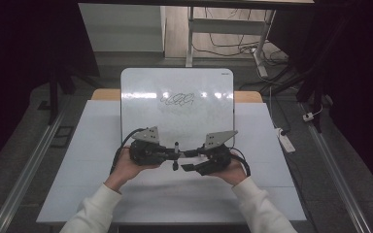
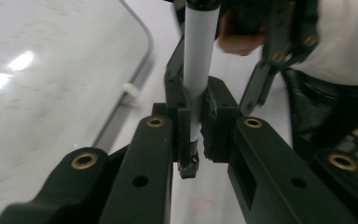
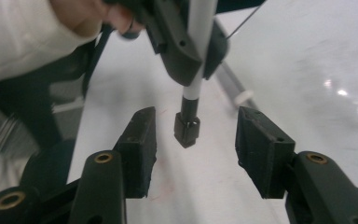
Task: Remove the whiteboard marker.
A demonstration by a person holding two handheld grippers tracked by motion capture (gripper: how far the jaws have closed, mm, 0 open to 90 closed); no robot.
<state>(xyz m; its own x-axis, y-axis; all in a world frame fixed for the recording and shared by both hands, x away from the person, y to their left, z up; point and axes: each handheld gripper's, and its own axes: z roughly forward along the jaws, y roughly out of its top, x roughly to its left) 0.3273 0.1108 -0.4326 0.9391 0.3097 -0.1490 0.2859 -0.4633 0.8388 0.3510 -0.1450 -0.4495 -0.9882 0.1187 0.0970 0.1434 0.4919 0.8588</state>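
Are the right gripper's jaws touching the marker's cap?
Apart. In the right gripper view the right gripper stands open, with clear table visible between each jaw and the marker cap.

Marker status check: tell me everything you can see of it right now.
The marker is a slim white tube with a black cap at its lower end, and its top end looks dark. It stands roughly upright above the table's white sheet, just off the whiteboard's near edge. The left gripper is clamped on its barrel. The right gripper has its jaws open either side of the cap, not touching it.
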